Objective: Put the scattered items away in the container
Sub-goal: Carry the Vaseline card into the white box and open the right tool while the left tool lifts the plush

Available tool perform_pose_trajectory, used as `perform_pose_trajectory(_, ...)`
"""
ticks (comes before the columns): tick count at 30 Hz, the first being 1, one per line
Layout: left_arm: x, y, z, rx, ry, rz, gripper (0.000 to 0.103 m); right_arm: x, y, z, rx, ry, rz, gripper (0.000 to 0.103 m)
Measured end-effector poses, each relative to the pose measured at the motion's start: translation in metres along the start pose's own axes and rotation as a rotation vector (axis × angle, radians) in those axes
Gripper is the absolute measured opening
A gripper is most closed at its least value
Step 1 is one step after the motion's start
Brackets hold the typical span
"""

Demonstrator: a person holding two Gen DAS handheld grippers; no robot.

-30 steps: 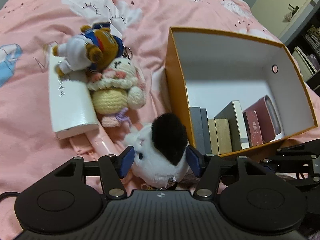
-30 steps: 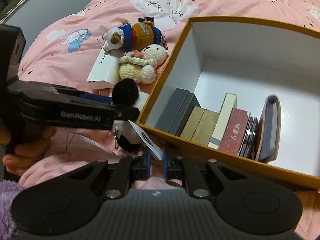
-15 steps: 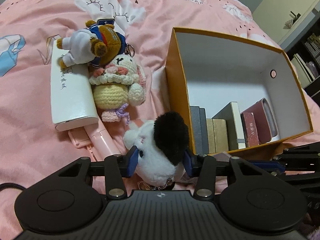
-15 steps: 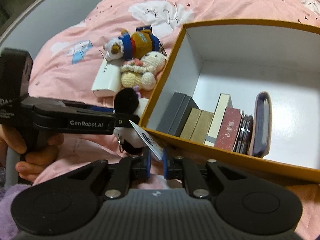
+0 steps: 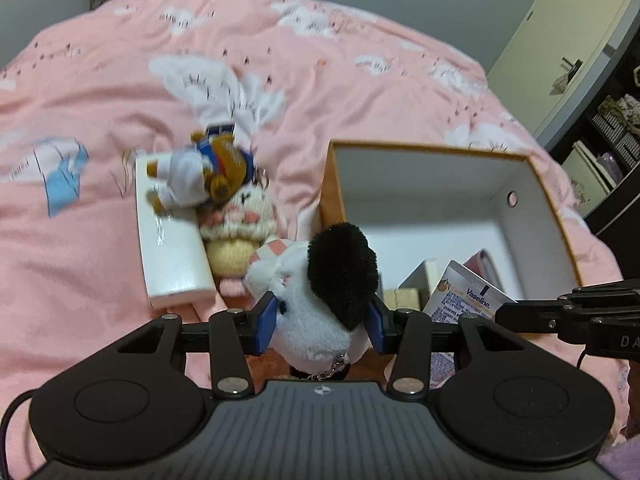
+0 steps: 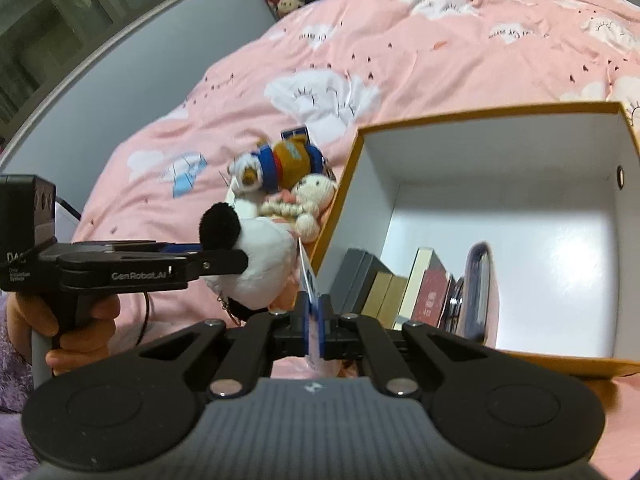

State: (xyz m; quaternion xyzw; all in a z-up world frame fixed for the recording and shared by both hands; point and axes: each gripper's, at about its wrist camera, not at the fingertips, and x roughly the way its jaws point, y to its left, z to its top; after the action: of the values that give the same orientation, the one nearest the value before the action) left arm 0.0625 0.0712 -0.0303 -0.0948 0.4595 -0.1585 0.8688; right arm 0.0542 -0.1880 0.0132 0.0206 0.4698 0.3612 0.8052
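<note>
Left wrist view: the left claw (image 5: 320, 322) pinches a black-and-white plush (image 5: 320, 300) at lower centre, just left of the orange box (image 5: 332, 184). Right claw (image 6: 316, 320) is clamped on a Vaseline packet (image 6: 309, 280).

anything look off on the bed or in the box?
Nothing damaged or spilled. Two toys lie piled on a white box beside the orange box, still unpacked. Inside, the books lean sideways.
</note>
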Motion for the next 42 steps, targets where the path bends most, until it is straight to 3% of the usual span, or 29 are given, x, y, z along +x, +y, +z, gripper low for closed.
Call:
perform_pose_trajectory(8, -0.022, -0.017, 0.017, 0.065, -0.082, -0.015, 0.053, -0.041, -0.004, 0.02, -0.004, -0.123, -0.031, 0.004)
perform_pose_trajectory(18, -0.02, -0.038, 0.029, 0.13, -0.11, -0.047, 0.053, -0.084, -0.028, 0.036, -0.001, -0.263, -0.217, 0.004)
perform_pose_trajectory(27, -0.006, -0.045, 0.031, 0.159, -0.087, -0.06, 0.053, -0.049, -0.057, 0.019, -0.036, -0.177, -0.491, 0.004)
perform_pose_trajectory(34, 0.005, -0.053, 0.034, 0.181, -0.077, -0.08, 0.053, -0.01, -0.073, 0.008, -0.025, -0.105, -0.488, 0.003)
perform_pose_trajectory(42, 0.023, -0.067, 0.036, 0.235, -0.055, -0.077, 0.053, 0.006, -0.072, -0.002, -0.054, -0.059, -0.505, 0.003)
